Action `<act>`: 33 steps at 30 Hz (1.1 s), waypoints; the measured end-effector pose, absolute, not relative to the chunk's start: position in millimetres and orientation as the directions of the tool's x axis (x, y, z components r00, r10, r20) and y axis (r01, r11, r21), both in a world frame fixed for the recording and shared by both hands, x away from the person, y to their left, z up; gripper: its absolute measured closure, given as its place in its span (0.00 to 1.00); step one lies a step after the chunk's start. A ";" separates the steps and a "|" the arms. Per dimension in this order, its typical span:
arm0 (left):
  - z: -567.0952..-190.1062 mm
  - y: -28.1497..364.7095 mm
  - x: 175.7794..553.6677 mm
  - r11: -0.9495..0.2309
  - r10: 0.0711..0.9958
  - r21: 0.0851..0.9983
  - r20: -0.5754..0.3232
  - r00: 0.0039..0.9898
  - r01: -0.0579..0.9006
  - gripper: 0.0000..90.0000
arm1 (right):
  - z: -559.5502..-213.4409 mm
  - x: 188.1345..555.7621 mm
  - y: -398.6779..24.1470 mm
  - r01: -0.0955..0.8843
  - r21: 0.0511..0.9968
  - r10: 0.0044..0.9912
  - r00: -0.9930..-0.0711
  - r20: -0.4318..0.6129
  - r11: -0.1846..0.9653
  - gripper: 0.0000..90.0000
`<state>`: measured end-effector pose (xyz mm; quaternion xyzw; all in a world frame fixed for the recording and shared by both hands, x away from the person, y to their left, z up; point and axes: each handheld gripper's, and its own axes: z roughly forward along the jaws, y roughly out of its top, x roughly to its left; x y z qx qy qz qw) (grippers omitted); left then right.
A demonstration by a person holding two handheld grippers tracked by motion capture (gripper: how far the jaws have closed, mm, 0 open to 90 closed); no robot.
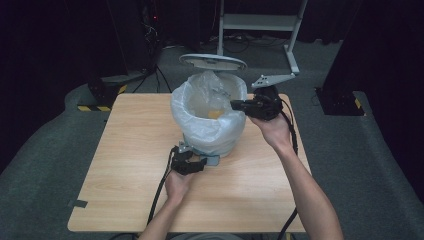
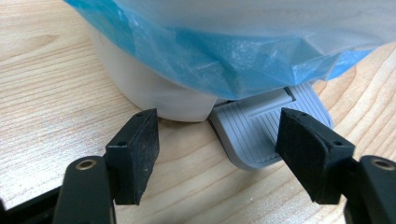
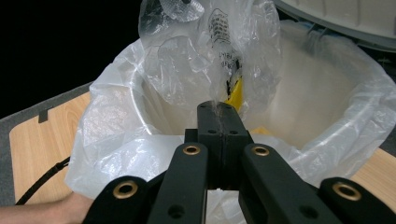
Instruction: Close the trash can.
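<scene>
Scene: a white pedal bin lined with a pale bin liner stands at the centre of the high view on a wooden table; its lid is raised behind it, toward the top of the frame.

Left gripper: jaws spread wide and empty, low at the bin's foot. In the left gripper view the grey foot pedal sits at centre right, between and just beyond the pads; whether a jaw presses on it I cannot tell from this angle.

Right gripper: jaws pressed together on a thin crumpled clear plastic bag, which rises from the tips into the upper middle of the right gripper view, over the bin's mouth. In the high view this gripper sits at the bin's right rim.

Inside the bin: something yellow shows behind the clear bag, partly hidden, so its nature is unclear.

Step in hand, as I judge it: dropping the clear plastic bag into the open bin while the pedal keeps the lid up.

Doing it well: keep the pedal down so the lid stays clear. Carry the bag inward past the rim before opening the jaws, since thin film clings and drifts. Open fully and draw the tips away without snagging the liner folded over the rim.

Risk: the light bag may catch on the liner's edge or hang on a pad.
</scene>
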<state>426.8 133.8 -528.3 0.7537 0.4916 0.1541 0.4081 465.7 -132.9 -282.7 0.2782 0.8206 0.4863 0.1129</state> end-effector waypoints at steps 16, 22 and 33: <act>-528.3 133.8 426.8 -0.185 0.867 0.767 -0.168 0.470 0.615 0.33 | -285.1 463.1 -138.6 0.308 0.897 0.594 -0.802 0.066 0.316 0.56; -528.3 133.8 426.7 -0.185 0.866 0.767 -0.168 0.470 0.615 0.33 | -286.1 460.6 -142.3 0.309 0.902 0.596 -0.799 0.075 0.302 0.54; -528.3 133.7 426.7 -0.184 0.866 0.767 -0.169 0.470 0.615 0.34 | -288.8 455.9 -151.0 0.306 0.910 0.604 -0.793 0.081 0.279 0.54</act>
